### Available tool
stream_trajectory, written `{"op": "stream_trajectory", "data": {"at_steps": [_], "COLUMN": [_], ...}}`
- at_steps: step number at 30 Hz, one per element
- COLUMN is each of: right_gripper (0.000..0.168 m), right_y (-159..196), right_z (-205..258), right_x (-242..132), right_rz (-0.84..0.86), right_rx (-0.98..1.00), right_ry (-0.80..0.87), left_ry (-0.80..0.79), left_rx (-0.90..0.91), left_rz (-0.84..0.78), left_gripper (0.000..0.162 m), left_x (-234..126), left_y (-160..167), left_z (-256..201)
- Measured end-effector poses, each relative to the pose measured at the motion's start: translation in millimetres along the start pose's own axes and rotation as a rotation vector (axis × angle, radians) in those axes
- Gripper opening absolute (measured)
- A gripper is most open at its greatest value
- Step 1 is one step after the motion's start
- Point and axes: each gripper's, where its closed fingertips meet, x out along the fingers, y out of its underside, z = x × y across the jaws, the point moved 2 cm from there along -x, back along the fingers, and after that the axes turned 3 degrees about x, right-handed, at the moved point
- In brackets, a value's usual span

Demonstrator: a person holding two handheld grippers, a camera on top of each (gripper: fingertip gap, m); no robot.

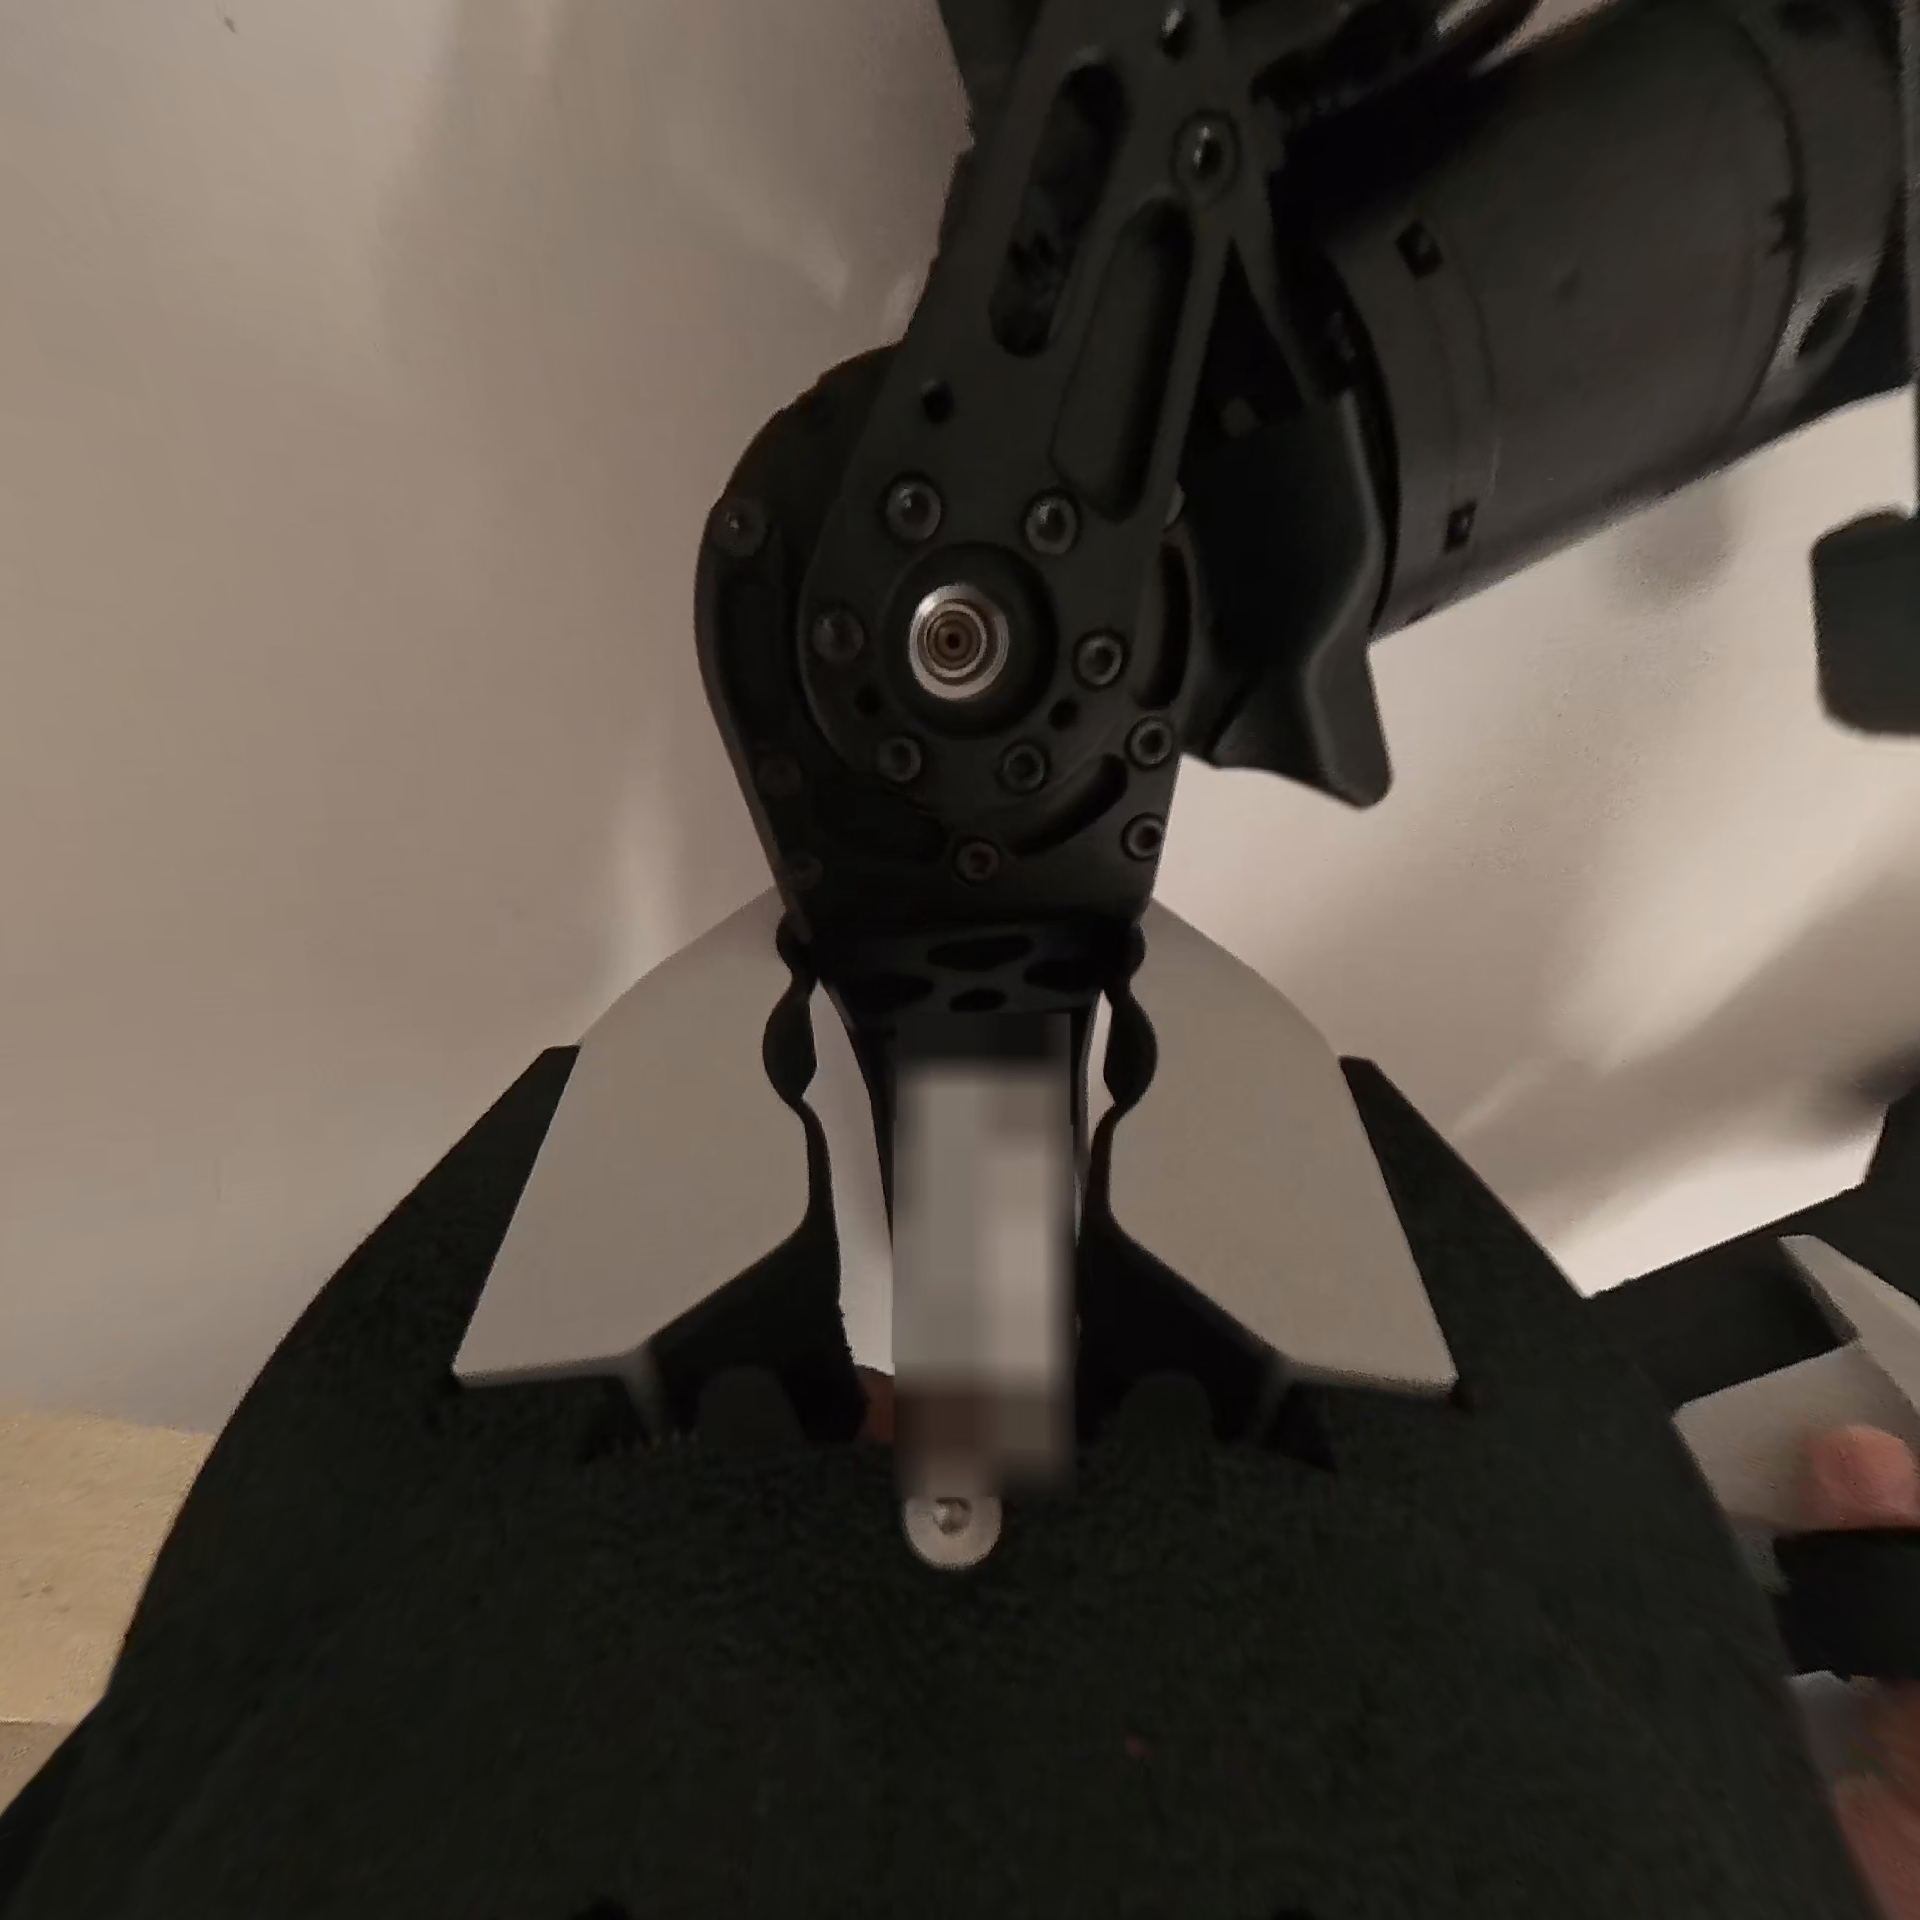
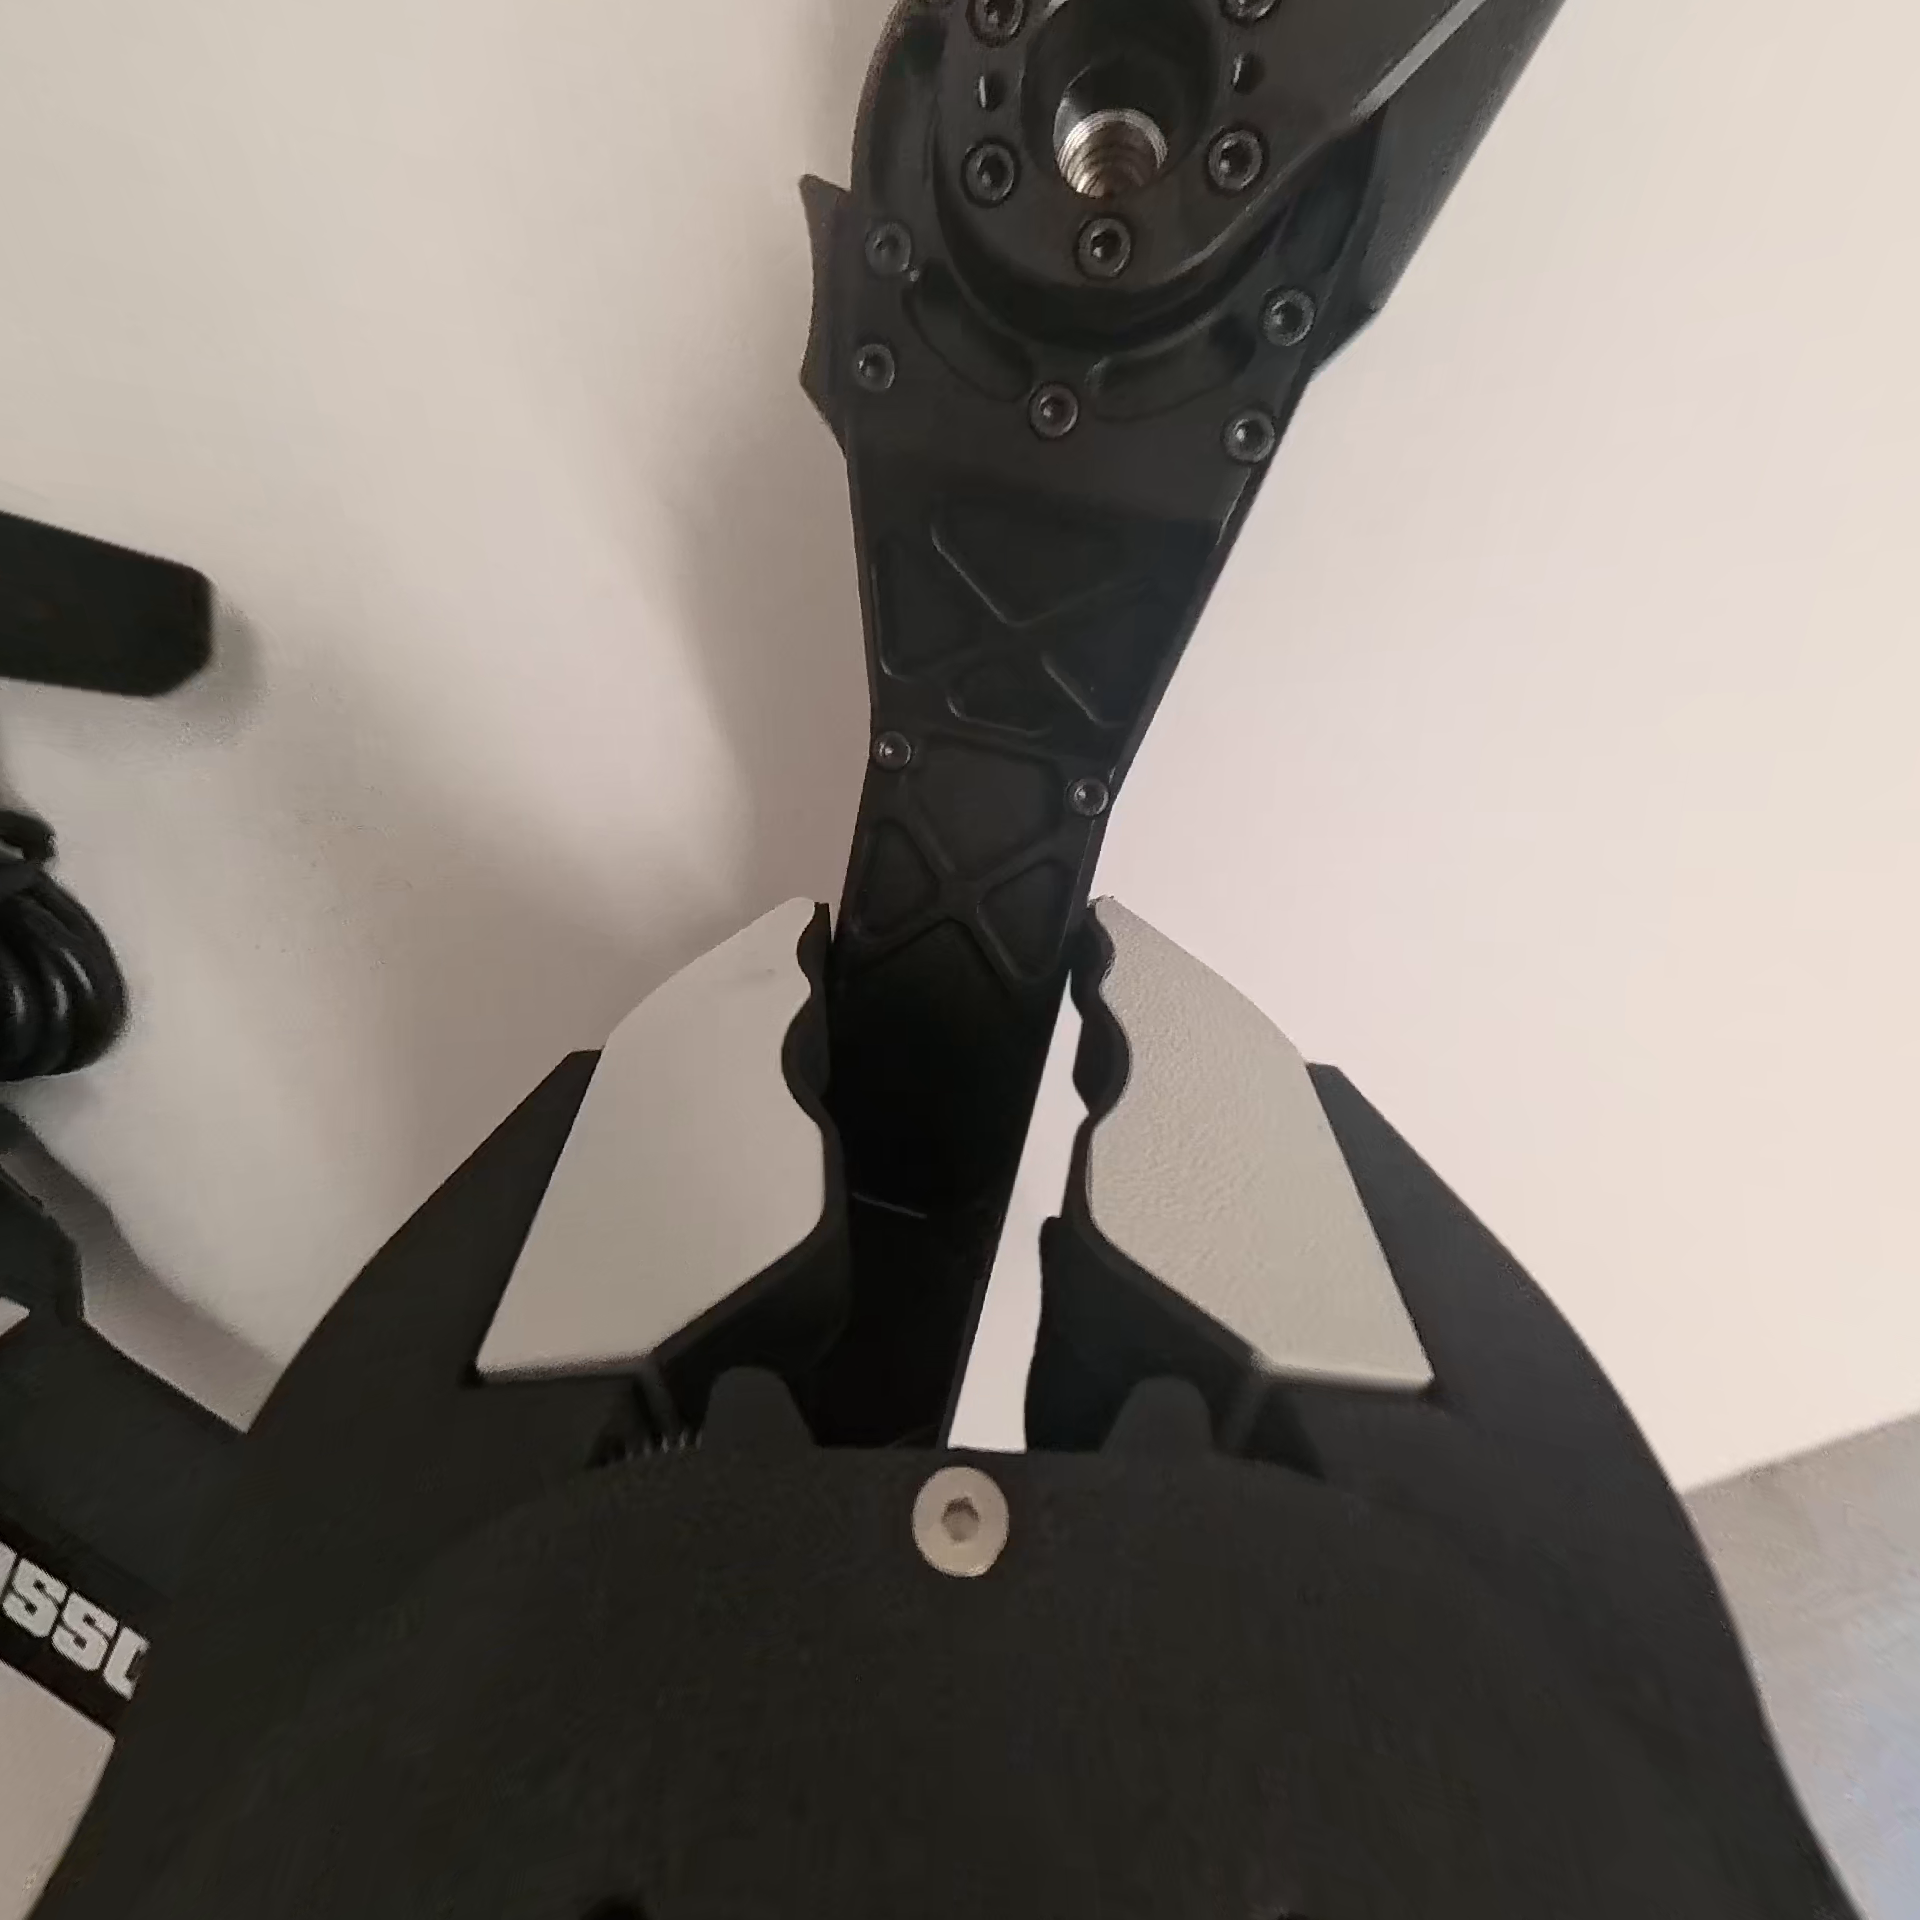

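Observation:
In the left wrist view my left gripper (image 1: 961, 961) is shut on the lower end of a black jointed metal device (image 1: 966, 644). The device has a round hub with a silver bearing and several screws. A thick black cylinder (image 1: 1579, 312) joins it at the upper right. A blurred grey strip runs down between my fingers. In the right wrist view my right gripper (image 2: 951, 925) is shut on a black ribbed arm (image 2: 997, 675). This arm widens upward into a screwed plate with a threaded metal hole (image 2: 1107, 135). I cannot tell whether both are parts of one device.
A white surface (image 1: 364, 520) lies behind everything. A beige surface (image 1: 83, 1507) shows at lower left and the other gripper (image 1: 1829, 1340), blurred, with a fingertip (image 1: 1860, 1465) at right. The right view shows a black pad (image 2: 104, 634), a coiled cable (image 2: 52, 966) and a grey surface (image 2: 1818, 1538).

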Motion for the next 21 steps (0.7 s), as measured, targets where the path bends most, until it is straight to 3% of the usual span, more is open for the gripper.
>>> {"op": "stream_trajectory", "data": {"at_steps": [21], "right_gripper": [0.047], "right_y": [-25], "right_z": [50], "right_x": [18], "right_rz": [0.017], "right_rx": [-0.158], "right_ry": [-0.128], "left_ry": [-0.048], "left_rx": [0.009], "left_rz": [-0.048], "left_gripper": [0.058], "left_x": [5], "left_y": [-31], "left_z": [20]}}
